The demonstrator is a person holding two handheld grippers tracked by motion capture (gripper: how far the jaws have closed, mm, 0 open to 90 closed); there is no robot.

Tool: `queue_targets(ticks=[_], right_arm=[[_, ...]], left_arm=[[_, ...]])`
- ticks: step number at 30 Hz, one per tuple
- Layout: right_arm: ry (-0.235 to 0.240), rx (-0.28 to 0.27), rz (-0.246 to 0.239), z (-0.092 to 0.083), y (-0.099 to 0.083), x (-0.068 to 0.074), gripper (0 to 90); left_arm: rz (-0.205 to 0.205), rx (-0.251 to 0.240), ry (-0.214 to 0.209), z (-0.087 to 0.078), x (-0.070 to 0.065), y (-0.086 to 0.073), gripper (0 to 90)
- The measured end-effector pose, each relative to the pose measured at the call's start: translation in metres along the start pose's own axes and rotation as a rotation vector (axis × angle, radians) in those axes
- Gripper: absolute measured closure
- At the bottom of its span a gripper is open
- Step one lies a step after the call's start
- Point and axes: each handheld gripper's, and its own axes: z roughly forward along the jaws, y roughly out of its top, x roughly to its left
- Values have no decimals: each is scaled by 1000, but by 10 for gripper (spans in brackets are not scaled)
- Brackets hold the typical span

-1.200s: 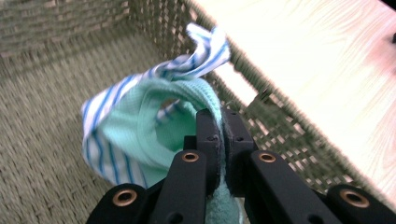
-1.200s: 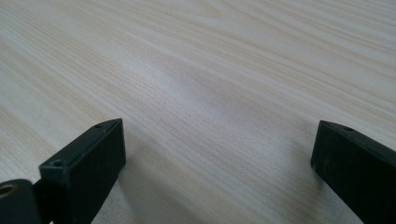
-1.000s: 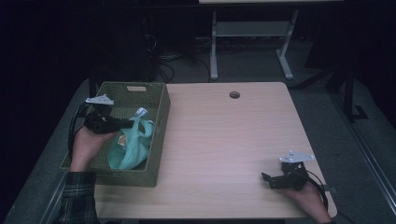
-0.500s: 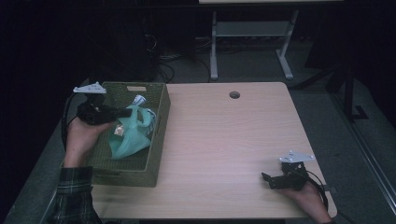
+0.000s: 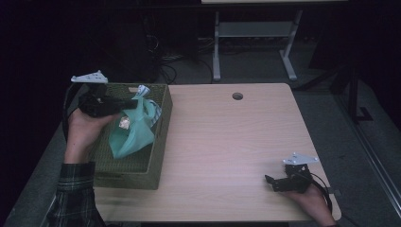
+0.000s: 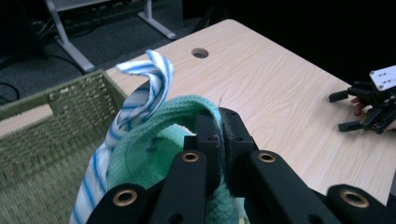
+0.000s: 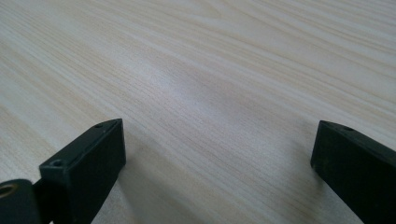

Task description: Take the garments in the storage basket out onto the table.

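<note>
High view shows my left gripper [image 5: 124, 103] clamped tight on a green cloth [image 5: 130, 135], with a striped cloth [image 6: 140, 100] beside it, hanging over the wicker basket [image 5: 156, 156]. My right gripper [image 5: 272, 182] rests on the table [image 5: 227, 142], jaws wide apart, holding nothing.

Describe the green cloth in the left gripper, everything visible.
The green cloth is mint-green, soft and knitted-looking, like terry. It hangs bunched and crumpled above the woven basket, its lower end drooping inside. The left gripper is shut on a folded upper edge. A blue-and-white striped cloth lies against it, caught up alongside.
</note>
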Motion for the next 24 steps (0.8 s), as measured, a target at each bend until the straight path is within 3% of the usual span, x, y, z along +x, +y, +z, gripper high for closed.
queue_targets(ticks=[10,24], right_arm=[[0,0,0,0,0,0,26],[0,-1,2,0,0,0,26]], left_arm=[[23,-45,-45,3,-12,20,873],[68,-49,-124,46,-43,42,873]])
